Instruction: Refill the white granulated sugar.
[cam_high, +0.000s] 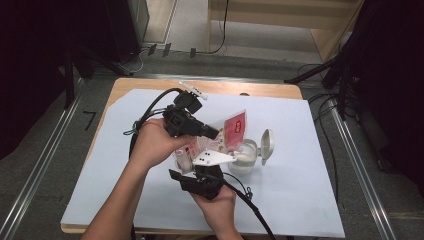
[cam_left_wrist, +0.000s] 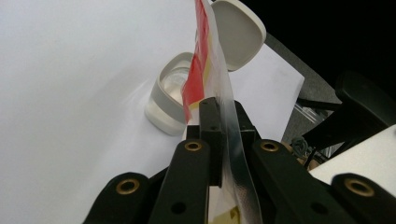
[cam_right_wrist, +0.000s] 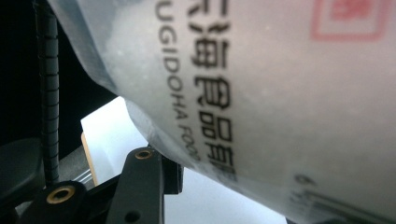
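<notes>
While the left gripper (cam_high: 212, 134) is pinched tight on the red-and-clear plastic bag (cam_high: 231, 131) to tip it over the open white flip-lid container (cam_high: 245, 156), the right gripper (cam_high: 212, 161), partly closed, props up its belly so stuff pours in.

A bag (cam_high: 231, 131) hangs tilted above the middle of the table (cam_high: 280, 90), over the sheet (cam_high: 300, 165) that covers most of it. Just to its right stands a container (cam_high: 246, 157), its hinged lid (cam_high: 267, 145) raised on the far right side. Behind them, near the table's far edge, lies a small strip (cam_high: 193, 89). The left gripper (cam_high: 212, 134) is at the bag's left, the right gripper (cam_high: 215, 159) just before it.
</notes>
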